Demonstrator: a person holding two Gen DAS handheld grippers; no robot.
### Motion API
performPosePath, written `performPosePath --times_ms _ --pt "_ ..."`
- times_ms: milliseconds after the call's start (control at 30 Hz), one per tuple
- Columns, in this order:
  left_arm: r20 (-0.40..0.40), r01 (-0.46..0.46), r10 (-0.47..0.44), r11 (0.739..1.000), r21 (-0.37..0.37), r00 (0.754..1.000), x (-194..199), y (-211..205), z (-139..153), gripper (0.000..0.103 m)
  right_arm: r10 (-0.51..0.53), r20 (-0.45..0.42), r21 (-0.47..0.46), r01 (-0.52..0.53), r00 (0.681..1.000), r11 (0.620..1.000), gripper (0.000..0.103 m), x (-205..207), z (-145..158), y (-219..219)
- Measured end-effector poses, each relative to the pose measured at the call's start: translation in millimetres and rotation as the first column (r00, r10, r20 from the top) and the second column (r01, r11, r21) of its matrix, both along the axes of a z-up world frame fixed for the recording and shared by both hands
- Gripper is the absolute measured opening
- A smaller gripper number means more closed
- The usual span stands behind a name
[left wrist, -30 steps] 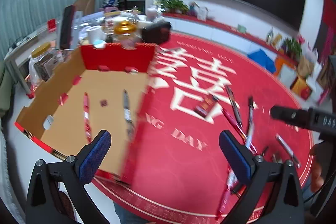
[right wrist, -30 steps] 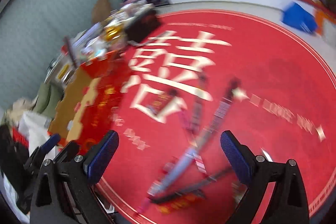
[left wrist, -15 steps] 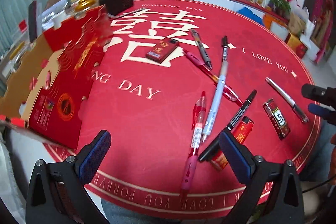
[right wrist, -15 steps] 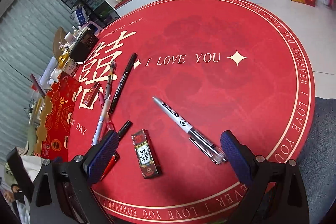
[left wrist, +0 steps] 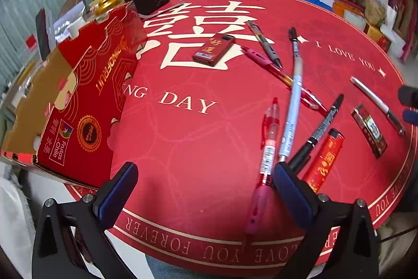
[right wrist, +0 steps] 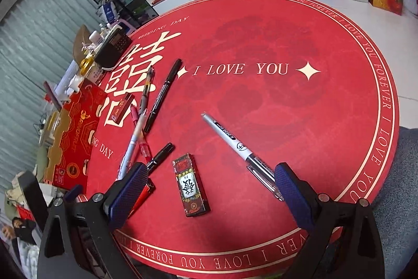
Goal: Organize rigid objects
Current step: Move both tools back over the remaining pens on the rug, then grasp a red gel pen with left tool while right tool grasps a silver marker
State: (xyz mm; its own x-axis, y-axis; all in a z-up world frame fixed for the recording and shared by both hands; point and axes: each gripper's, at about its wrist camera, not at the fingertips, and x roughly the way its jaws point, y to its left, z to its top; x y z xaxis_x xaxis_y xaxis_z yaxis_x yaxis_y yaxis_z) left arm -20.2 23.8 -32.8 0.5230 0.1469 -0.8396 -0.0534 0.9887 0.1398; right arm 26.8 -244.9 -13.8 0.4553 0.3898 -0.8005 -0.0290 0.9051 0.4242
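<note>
Judging from what lies on the round red tablecloth [left wrist: 198, 153], the sorting is barely begun. The red-printed cardboard box [left wrist: 86, 106] stands at the left edge of the left wrist view, its inside hidden from here, so I cannot tell what it holds now. Left to gather are a red gel pen with a pink grip [left wrist: 266, 153], a pale blue pen [left wrist: 292, 117], a black marker [left wrist: 320, 130], a red cylindrical tube [left wrist: 325, 158], a flat red packet [left wrist: 214, 50] higher up, a dark patterned packet [right wrist: 190, 184] low in the centre of the right wrist view, and a silver-capped white pen [right wrist: 235, 145] to its right.

The left gripper [left wrist: 206, 191] is spread wide and holds nothing, the red gel pen just inside its right finger. The right gripper [right wrist: 209, 191] is likewise wide and empty, straddling the dark patterned packet.

Against the picture a second ago, the left camera has swung off the box interior, where two or three pens seemingly lay, towards the scattered pens. Half a second ago both views were framed almost as now.
</note>
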Motion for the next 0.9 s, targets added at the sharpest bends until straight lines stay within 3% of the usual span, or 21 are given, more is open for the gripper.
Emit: performPosePath --times_ms 133,233,367,500,633,767,867,900 --pt "-0.037 0.049 -0.048 0.999 0.009 0.998 9 -5 -9 0.103 0.003 -0.020 0.002 -0.003 1.000 1.000 0.098 2 -4 3" --pt "-0.018 0.093 -0.092 0.995 0.022 0.996 10 -15 -9 0.103 0.014 -0.020 -0.010 -0.014 1.000 1.000 0.098 1 -3 7" --pt "0.014 0.013 -0.014 0.999 0.039 1.000 18 -1 -9 0.103 0.036 -0.001 -0.055 -0.036 0.999 0.998 0.098 2 0 11" --pt "0.000 -0.052 0.052 0.999 -0.006 0.999 22 15 -9 0.103 0.076 -0.010 -0.123 -0.076 0.997 0.989 0.098 11 -3 14" --pt "0.011 -0.007 0.008 1.000 -0.016 1.000 15 0 -10 0.103 0.133 0.000 -0.229 -0.129 0.991 0.965 0.098 25 -7 22" --pt "0.012 -0.019 0.020 0.997 -0.070 1.000 17 -2 -13 0.103 0.190 -0.054 -0.297 -0.197 0.980 0.934 0.098 46 -20 27" --pt "0.006 -0.082 0.084 0.985 -0.150 0.996 18 3 -17 0.103 0.231 -0.068 -0.328 -0.240 0.971 0.914 0.090 52 -25 30" --pt "0.026 -0.093 0.098 0.985 -0.143 0.995 17 1 -17 0.103 0.247 -0.073 -0.361 -0.256 0.966 0.897 0.085 51 -25 33"
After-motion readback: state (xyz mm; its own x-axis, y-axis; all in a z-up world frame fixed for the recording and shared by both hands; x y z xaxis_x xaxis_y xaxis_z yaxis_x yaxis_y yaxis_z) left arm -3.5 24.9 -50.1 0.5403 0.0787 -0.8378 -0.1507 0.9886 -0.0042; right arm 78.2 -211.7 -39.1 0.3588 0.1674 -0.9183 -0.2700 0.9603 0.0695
